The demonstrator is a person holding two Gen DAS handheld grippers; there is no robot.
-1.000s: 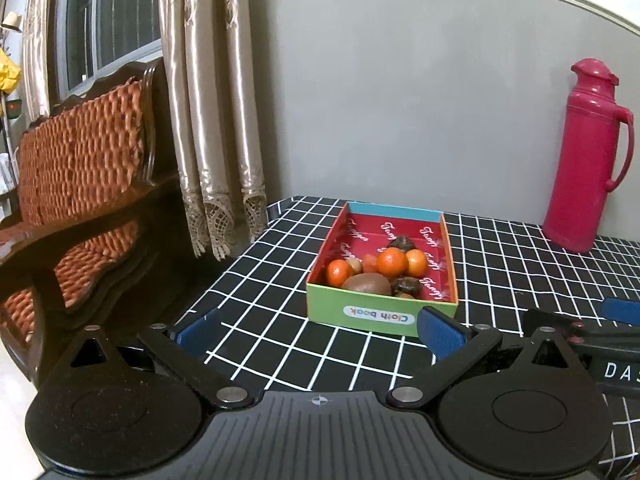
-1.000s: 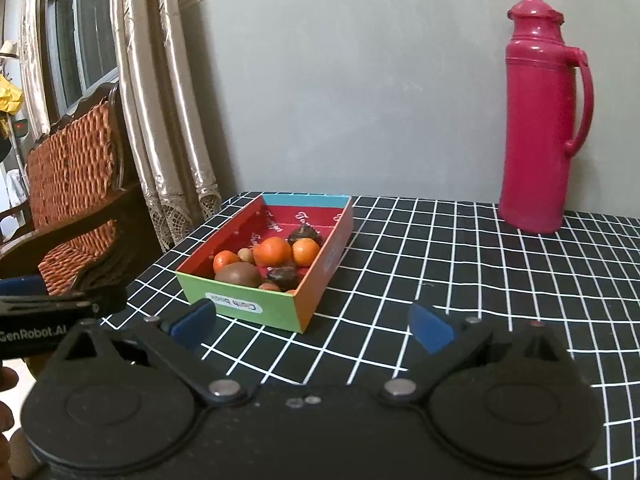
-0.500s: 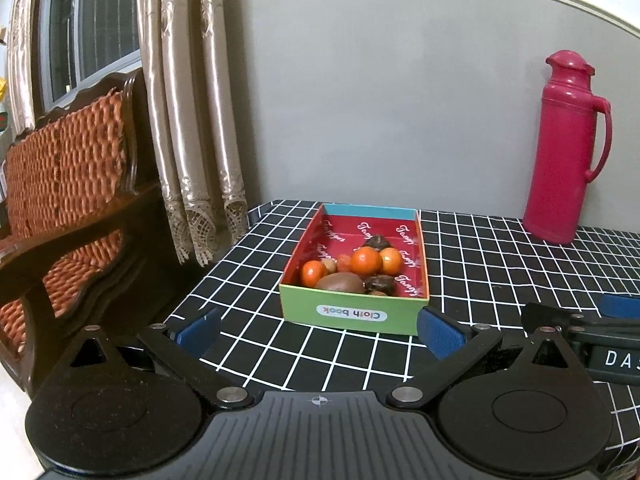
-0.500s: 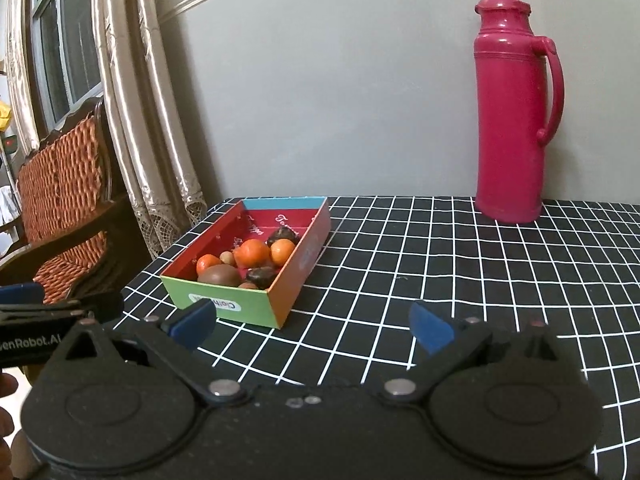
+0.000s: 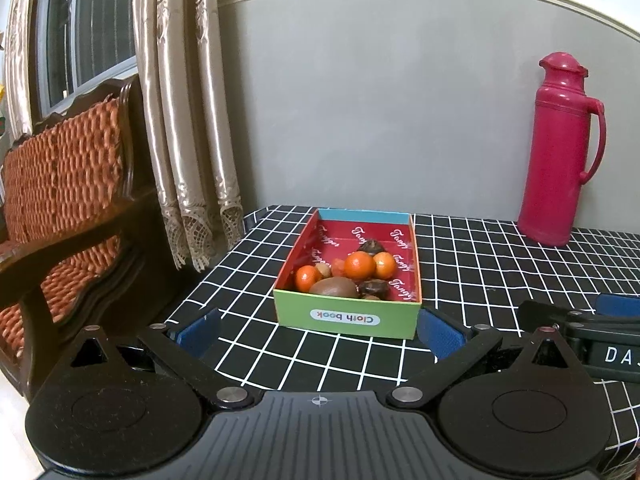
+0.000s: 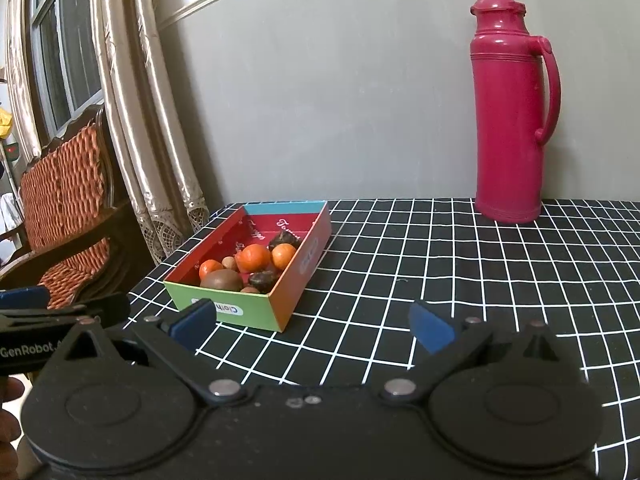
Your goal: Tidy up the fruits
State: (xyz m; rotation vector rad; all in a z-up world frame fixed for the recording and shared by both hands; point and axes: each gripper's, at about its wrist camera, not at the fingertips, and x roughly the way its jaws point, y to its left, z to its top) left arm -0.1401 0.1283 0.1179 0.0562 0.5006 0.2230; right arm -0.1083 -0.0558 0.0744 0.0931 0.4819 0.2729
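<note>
On the table (image 5: 480,272), covered in a black cloth with a white grid, sits a shallow box (image 5: 347,314) with a green front wall reading "Cloth book", an orange right wall, a blue far wall and a red inside. Fruit lies bunched in its near half: three oranges (image 5: 360,265), a brown kiwi (image 5: 334,287) against the front wall, two dark wrinkled fruits (image 5: 374,288), one nearer and one farther back, and a small tan one (image 5: 322,269) between the oranges. The far half of the box is bare. A red thermos (image 6: 510,120) stands upright near the wall, well apart from the box on its right.

Both grippers hover low over the near edge of the table, empty. The left gripper (image 5: 320,332) has its blue fingers wide apart, framing the box front. The right gripper (image 6: 312,322) is likewise spread, its left pad (image 6: 194,318) overlapping the box's front wall in view. Beside the table stand a chair (image 5: 60,184) and curtains (image 5: 188,120).
</note>
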